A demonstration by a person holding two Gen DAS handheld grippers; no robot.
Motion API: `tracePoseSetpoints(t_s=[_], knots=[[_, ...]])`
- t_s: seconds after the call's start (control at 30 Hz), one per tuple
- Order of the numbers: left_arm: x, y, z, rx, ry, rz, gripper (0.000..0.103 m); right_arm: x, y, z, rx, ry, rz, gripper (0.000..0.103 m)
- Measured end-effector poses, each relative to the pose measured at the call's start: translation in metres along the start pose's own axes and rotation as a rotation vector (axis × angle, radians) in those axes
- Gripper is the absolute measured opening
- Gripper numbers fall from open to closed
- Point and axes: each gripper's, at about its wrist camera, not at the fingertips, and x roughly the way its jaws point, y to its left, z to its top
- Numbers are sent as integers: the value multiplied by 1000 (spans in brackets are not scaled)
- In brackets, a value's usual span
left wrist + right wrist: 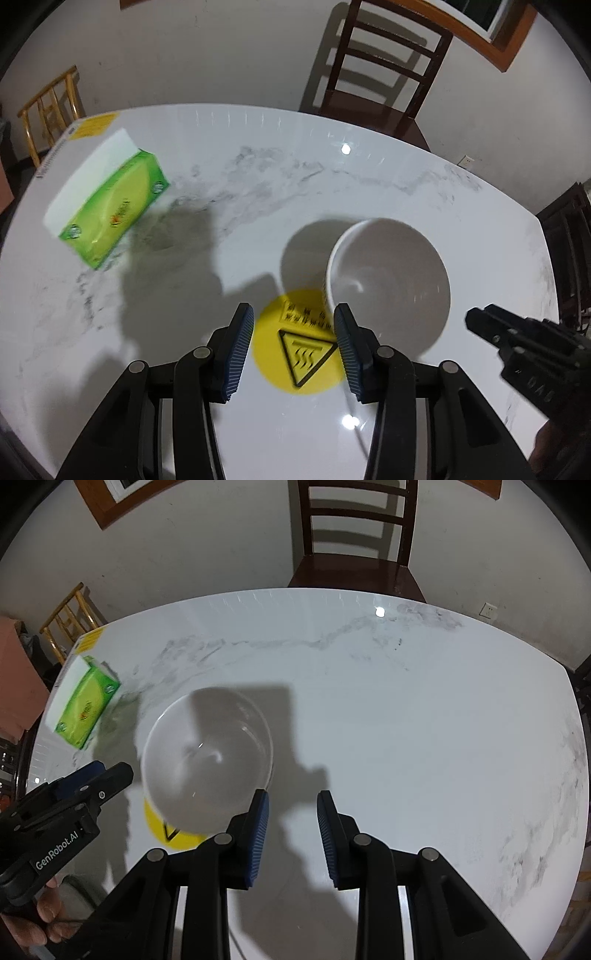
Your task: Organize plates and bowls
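A white bowl (391, 280) stands upright and empty on the marble table (295, 166), partly covering a round yellow warning sticker (299, 350). My left gripper (293, 308) is open above the sticker with nothing between its fingers; its right fingertip sits against the bowl's left wall. My right gripper (292, 794) is open over bare table, and its left fingertip overlaps the near right rim of the bowl (207, 760). The bowl lies between the two grippers. Each shows in the other's view: the right gripper (476, 319) and the left gripper (122, 771).
A green tissue box (110, 206) lies at the table's left, also seen as the tissue box (86, 709). A dark wooden chair (354, 546) stands behind the far edge, and a light wooden chair (51, 107) at the far left. A hand (40, 919) holds the left gripper.
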Motion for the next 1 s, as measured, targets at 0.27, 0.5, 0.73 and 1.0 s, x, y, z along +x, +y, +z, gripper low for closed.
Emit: tracePoseSetpoints(t_s=[0.27, 0.5, 0.73, 1.0], knots=[[32, -4, 11, -35, 37, -8, 35, 19, 8, 15, -19, 11, 17, 28], [41, -9, 9, -35, 49, -72, 13, 30, 13, 11, -18, 22, 43, 9], [39, -18, 7, -21, 54, -87, 6, 29, 15, 7, 5, 24, 43, 9], [18, -20, 0, -3, 50, -85, 6, 3, 20, -5, -16, 7, 25, 9]])
